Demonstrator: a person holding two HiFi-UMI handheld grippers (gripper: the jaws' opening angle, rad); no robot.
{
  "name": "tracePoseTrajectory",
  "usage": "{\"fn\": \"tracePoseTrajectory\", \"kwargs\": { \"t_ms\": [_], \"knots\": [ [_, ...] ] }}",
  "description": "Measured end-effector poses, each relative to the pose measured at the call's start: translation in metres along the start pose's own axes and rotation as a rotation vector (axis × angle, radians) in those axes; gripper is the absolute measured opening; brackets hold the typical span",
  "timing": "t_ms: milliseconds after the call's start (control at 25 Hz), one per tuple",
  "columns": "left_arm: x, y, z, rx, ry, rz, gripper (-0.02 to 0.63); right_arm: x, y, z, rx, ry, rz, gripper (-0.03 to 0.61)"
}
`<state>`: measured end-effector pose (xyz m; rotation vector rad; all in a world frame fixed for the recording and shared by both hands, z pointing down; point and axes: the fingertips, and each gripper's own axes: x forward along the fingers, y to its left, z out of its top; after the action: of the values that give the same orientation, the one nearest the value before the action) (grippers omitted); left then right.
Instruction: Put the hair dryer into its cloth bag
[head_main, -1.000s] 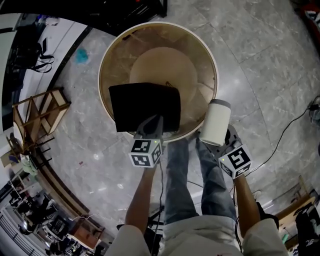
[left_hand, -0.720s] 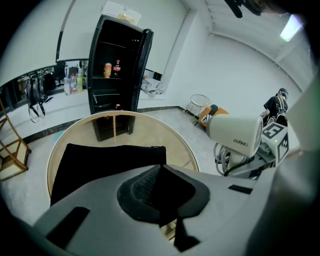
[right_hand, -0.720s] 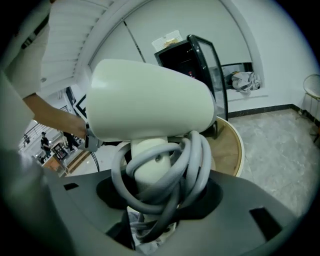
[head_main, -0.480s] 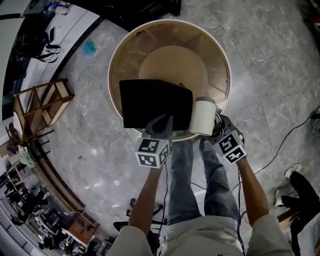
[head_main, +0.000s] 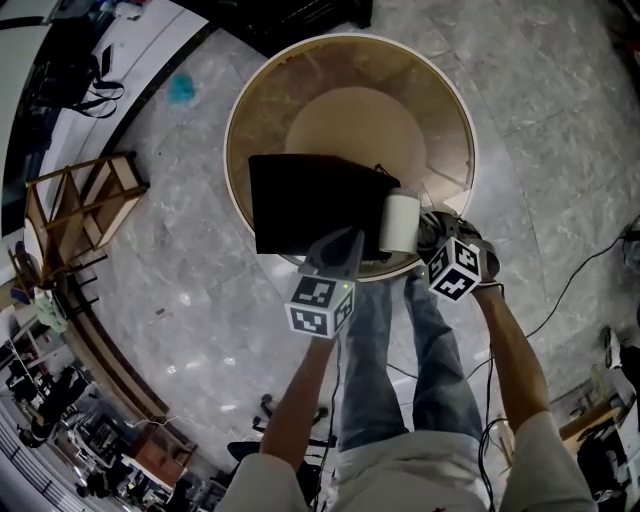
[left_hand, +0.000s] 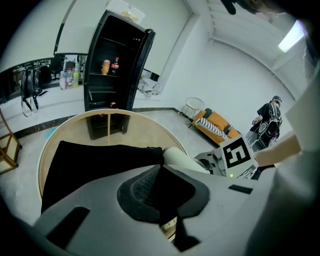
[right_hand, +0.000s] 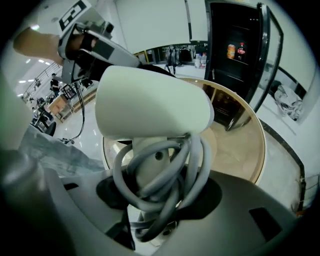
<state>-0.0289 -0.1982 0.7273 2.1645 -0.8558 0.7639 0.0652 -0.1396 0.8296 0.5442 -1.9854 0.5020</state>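
White hair dryer (head_main: 401, 222), gripped by right gripper (right_hand: 157, 200), points its barrel at cloth bag (head_main: 310, 205) pinched by left gripper (left_hand: 160, 192).

Left claw (head_main: 338, 243) pinched shut, right claw (head_main: 428, 233) clamped wider.

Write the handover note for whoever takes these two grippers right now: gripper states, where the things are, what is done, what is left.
Left gripper: shut on the near edge of the black cloth bag, held over the round wooden table.
Right gripper: shut on the handle of the white hair dryer, with the grey cord wound round that handle.
Done: both things are in hand, and the dryer's barrel meets the bag's right edge.
Left: it cannot be told whether the nose is inside the mouth yet. Push the dryer fully in, then let go.
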Motion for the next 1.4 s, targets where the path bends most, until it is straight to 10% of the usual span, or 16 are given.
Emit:
{"fn": "tracePoseTrajectory", "kwargs": {
  "t_ms": [600, 1400],
  "knots": [
    [0.004, -0.013, -0.006, -0.028, -0.004, -0.092, 0.037, 0.046, 0.002, 0.026, -0.249, 0.195, -0.065, 0.253],
    [0.007, -0.012, -0.012, -0.126, -0.007, -0.191, 0.037, 0.069, 0.008, 0.067, -0.412, 0.193, -0.073, 0.264]
  ]
}}
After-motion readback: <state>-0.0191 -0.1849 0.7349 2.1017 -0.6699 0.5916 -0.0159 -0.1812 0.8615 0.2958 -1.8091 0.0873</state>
